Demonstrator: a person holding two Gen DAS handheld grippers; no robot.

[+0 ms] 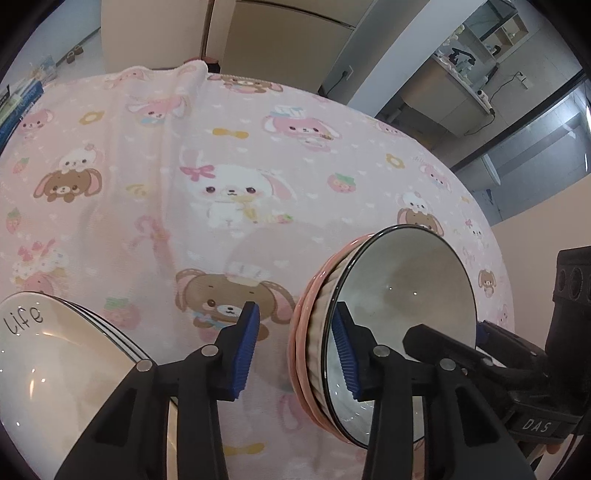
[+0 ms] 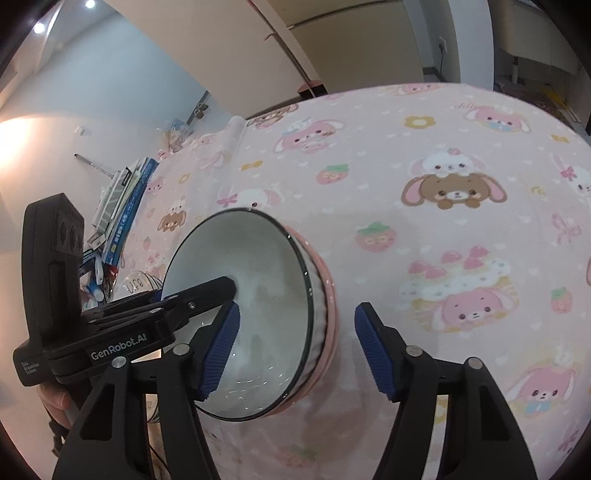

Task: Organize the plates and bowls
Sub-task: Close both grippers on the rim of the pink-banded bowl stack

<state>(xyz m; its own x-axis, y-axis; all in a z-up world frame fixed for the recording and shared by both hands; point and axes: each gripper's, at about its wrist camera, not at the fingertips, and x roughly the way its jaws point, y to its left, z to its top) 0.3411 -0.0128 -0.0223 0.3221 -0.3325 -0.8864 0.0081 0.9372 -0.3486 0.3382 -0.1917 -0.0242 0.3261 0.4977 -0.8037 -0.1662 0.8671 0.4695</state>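
A white bowl with a dark rim (image 1: 402,295) sits nested in a stack of pink bowls (image 1: 301,343) on the pink cartoon cloth (image 1: 221,166). My left gripper (image 1: 295,347) is open, its jaws straddling the stack's near rim, right finger inside the bowl. A stack of white plates marked "life" (image 1: 40,354) lies at lower left. In the right wrist view the same bowl (image 2: 255,280) on the pink bowls (image 2: 328,295) stands between the jaws of my right gripper (image 2: 295,350), which is open, left finger inside the bowl. The left gripper's body (image 2: 122,332) reaches in from the left.
Books (image 2: 122,199) are stacked at the table's far left edge. The white plates (image 2: 140,284) show behind the left gripper. The right gripper's body (image 1: 535,369) is at the right in the left wrist view. A fridge (image 1: 280,33) stands beyond the table.
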